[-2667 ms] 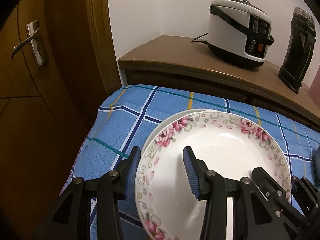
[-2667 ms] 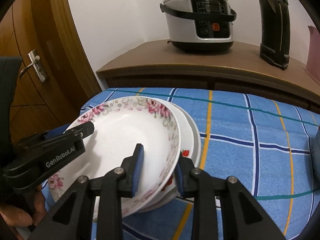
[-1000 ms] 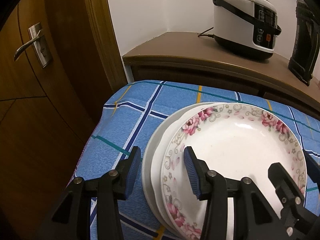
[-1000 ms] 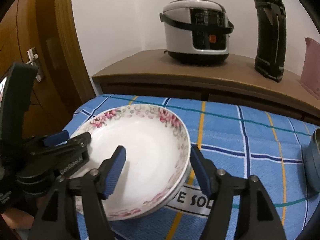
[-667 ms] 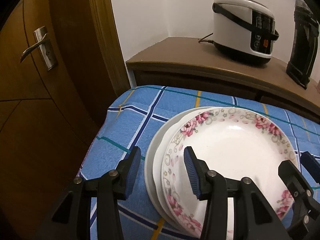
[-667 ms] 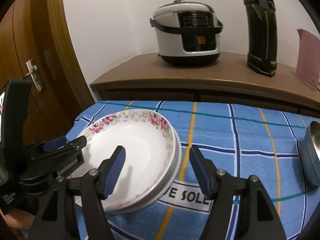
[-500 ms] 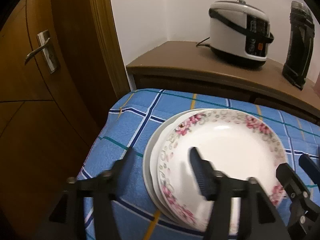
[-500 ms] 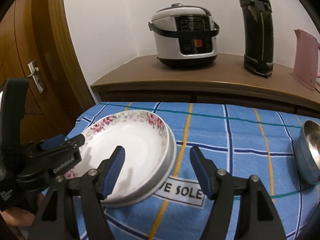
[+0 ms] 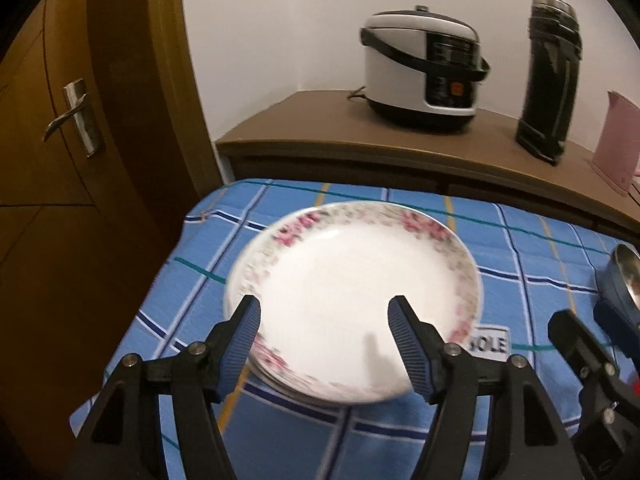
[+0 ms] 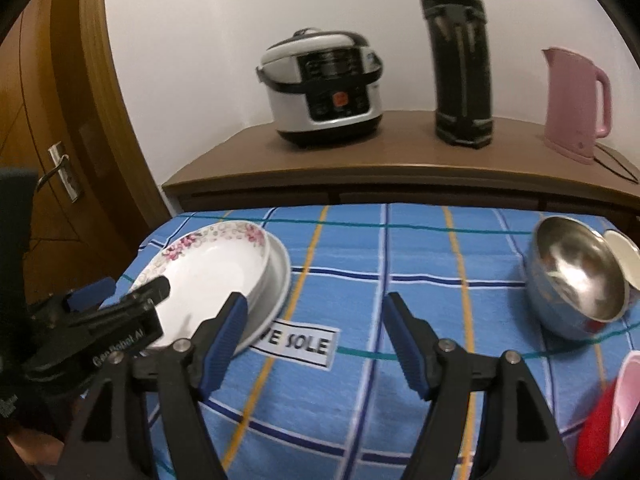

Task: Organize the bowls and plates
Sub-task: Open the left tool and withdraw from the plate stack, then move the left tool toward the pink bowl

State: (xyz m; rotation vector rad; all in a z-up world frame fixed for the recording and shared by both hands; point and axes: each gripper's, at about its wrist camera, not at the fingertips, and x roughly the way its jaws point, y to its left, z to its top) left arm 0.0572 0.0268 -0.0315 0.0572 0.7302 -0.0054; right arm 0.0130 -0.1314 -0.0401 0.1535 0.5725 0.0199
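Observation:
A white plate with a pink flower rim (image 9: 360, 264) lies on top of a stack of plain white plates (image 10: 276, 280) at the left end of the blue checked tablecloth (image 10: 400, 264). My left gripper (image 9: 324, 340) is open and empty, just in front of the flowered plate's near rim. My right gripper (image 10: 316, 332) is open and empty above the cloth, to the right of the stack (image 10: 224, 268). A steel bowl with a blue outside (image 10: 576, 276) lies tilted at the right, with a white bowl (image 10: 624, 256) behind it.
A red and a pink dish (image 10: 612, 412) sit at the near right corner. Behind the table a wooden sideboard (image 10: 400, 156) carries a rice cooker (image 10: 324, 88), a black flask (image 10: 460, 64) and a pink kettle (image 10: 576, 108). A wooden door (image 9: 60, 160) stands at the left.
Both grippers let go of the flowered plate, which now lies on the stack. Both have opened and drawn back; the right one has swung to the right, bringing the bowls into view.

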